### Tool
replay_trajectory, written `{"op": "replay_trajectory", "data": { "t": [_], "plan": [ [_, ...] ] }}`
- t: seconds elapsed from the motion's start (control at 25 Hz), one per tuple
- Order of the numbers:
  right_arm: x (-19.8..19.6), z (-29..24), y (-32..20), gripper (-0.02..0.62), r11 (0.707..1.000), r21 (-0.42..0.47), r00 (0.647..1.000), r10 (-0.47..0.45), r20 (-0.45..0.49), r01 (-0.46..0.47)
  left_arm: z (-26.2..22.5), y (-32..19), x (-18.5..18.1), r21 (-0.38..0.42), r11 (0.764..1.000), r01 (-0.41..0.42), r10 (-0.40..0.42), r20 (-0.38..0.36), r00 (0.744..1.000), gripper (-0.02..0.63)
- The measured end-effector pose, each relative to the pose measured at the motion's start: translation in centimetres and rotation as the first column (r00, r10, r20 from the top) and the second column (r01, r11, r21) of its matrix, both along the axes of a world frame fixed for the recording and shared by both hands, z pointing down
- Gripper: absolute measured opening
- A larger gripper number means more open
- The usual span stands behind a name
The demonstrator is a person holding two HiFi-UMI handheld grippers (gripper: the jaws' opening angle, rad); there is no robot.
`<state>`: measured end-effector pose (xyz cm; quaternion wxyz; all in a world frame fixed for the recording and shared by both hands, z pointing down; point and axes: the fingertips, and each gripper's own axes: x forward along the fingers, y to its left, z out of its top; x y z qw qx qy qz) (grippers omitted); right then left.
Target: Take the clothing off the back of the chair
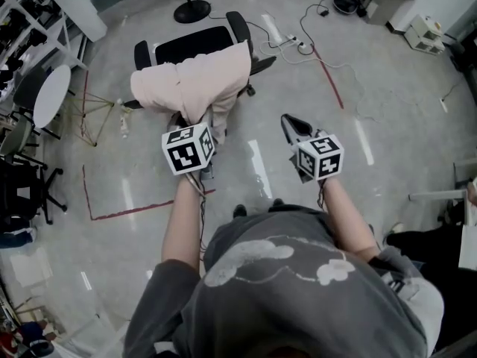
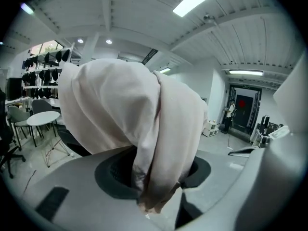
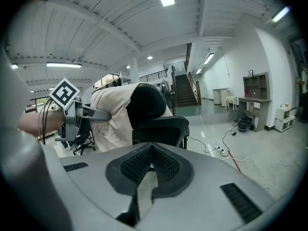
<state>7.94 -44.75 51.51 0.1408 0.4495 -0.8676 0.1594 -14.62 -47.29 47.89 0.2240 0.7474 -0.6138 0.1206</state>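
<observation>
A pale pink garment (image 1: 195,80) hangs over the back of a black office chair (image 1: 192,42) in the head view. My left gripper (image 1: 200,122) reaches into its lower hanging fold. In the left gripper view, the cloth (image 2: 130,114) fills the frame and a bunched fold is pinched between the jaws of the left gripper (image 2: 154,196). My right gripper (image 1: 293,123) hovers to the right of the chair, apart from the garment. In the right gripper view, the right gripper (image 3: 151,163) has its pads together with nothing between them. Beyond them are the chair (image 3: 161,129), the garment (image 3: 113,117) and the left gripper (image 3: 102,113).
A round white table (image 1: 48,94) and dark chairs stand at the left. A thin-legged stand (image 1: 91,116) is beside the chair. A round black base (image 1: 192,11) sits behind it. Cables (image 1: 305,47) and red tape lines (image 1: 329,79) lie on the floor to the right.
</observation>
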Motion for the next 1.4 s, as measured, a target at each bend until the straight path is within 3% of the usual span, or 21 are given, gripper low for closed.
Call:
{"op": "replay_trajectory", "data": {
  "t": [0.12,0.24,0.76,1.04,1.4],
  "plan": [
    [0.0,0.0,0.1,-0.008,1.000,0.000,1.000,0.016,-0.007,-0.016,-0.2,0.4,-0.5,0.007,1.000,-0.012,0.012,-0.010,1.000,0.141],
    [-0.1,0.0,0.3,-0.008,0.999,0.000,0.999,0.040,-0.008,-0.040,-0.5,1.2,0.3,0.025,0.997,-0.072,0.073,-0.015,0.997,0.029],
    [-0.6,0.0,3.0,-0.008,0.985,-0.014,0.985,0.171,0.018,-0.171,-2.3,4.8,2.1,0.103,0.957,-0.272,0.279,-0.058,0.959,0.023],
    [-0.1,-1.6,5.1,-0.008,0.992,0.003,0.992,0.123,0.043,-0.123,-2.9,7.8,3.1,0.115,0.965,-0.234,0.246,-0.095,0.965,0.021],
    [0.9,-1.1,10.3,-0.008,0.996,-0.030,0.987,0.086,0.134,-0.083,-4.3,13.8,3.9,0.122,0.968,-0.218,0.227,-0.065,0.972,0.021]
  ]
}}
